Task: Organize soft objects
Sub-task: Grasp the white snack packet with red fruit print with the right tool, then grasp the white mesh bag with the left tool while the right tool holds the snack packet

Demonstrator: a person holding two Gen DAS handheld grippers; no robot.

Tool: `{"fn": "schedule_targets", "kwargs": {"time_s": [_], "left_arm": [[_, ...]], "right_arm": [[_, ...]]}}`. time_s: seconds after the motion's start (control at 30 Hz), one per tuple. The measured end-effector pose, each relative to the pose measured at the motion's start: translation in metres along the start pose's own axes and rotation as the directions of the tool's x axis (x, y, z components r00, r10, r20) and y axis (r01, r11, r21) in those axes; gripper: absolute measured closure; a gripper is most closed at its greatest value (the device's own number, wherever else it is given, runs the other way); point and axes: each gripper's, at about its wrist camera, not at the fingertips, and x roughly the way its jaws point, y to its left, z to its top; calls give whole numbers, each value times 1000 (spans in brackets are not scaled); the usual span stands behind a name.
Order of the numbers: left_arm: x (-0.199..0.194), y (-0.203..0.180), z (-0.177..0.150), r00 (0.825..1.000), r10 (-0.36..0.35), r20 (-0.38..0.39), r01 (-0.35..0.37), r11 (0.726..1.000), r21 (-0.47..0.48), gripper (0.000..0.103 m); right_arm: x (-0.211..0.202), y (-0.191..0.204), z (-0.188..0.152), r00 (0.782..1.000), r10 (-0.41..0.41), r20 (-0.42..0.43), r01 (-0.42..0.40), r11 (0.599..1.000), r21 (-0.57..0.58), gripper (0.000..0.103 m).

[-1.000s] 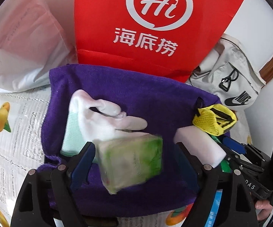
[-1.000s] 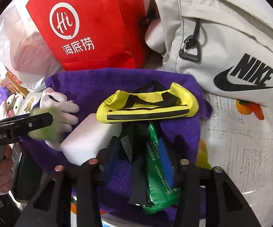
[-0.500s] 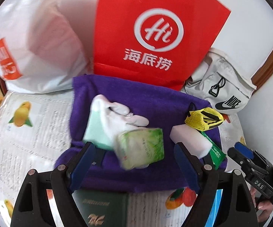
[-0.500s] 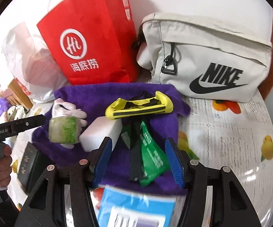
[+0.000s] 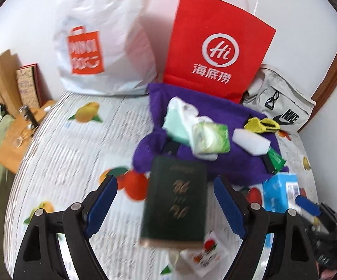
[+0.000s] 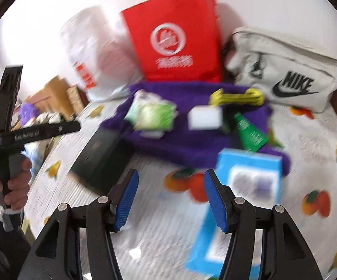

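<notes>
Right now the soft things lie gathered on a purple towel [image 5: 217,163] spread on the tabletop [image 5: 79,154], which wears a cloth printed with fruit. On the towel, from its left side to its right in the left wrist view, sit a white glove with a pale green cuff [image 5: 180,119], a green tissue pack [image 5: 210,137] resting partly over the glove, a white sponge block [image 5: 251,141], a yellow mesh pouch with black trim [image 5: 261,124] and a green sachet [image 5: 276,161] at the towel's right edge. A dark green booklet [image 5: 175,200] lies on the cloth just in front of the towel, its far end overlapping the towel's near edge. A blue box [image 6: 247,179] lies beside the towel's near right corner.

The left claw [image 5: 166,200] hangs above the booklet with its blue pads [image 5: 103,203] wide apart and nothing pressed between them. The right claw [image 6: 170,200] hangs over the fruit cloth near the blue box; its jaws have just been opening, and stand apart with nothing between them. A hand [image 6: 7,182] holds the left tool's handle at the left of the right wrist view.

Behind the towel stand a red paper bag [image 5: 217,46], a white plastic bag [image 5: 103,39] to its left and a pale grey sling bag [image 5: 282,102] to its right, all against the wall.
</notes>
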Motion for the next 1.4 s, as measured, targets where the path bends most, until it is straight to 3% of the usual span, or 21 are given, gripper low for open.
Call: {"fn": "schedule_targets", "kwargs": {"time_s": [0.23, 0.4, 0.7, 0.77, 0.87, 1.07, 1.4], "left_arm": [[-13, 44, -40, 999, 47, -7, -47, 997, -66, 20], [-17, 77, -59, 998, 58, -15, -59, 992, -116, 20], [-11, 108, -88, 1000, -14, -28, 9, 983, -183, 20], [-8, 112, -91, 999, -31, -32, 25, 981, -192, 20], [-6, 114, -94, 998, -41, -36, 33, 979, -202, 20], [-9, 121, -101, 998, -48, -37, 39, 976, -213, 20], [-11, 106, -113, 997, -45, -60, 34, 984, -176, 20]], "right_arm": [[30, 54, -35, 997, 29, -72, -36, 994, -101, 45], [56, 91, -48, 995, -2, -97, -19, 978, -209, 45], [93, 98, -61, 985, -73, -158, 38, 976, -214, 44], [96, 102, -63, 985, -77, -155, 39, 971, -237, 36], [98, 108, -65, 986, -101, -135, 63, 962, -264, 36], [96, 104, -63, 988, -88, -129, 53, 967, -251, 56], [65, 97, -60, 997, -38, -73, 22, 978, -209, 59]]}}
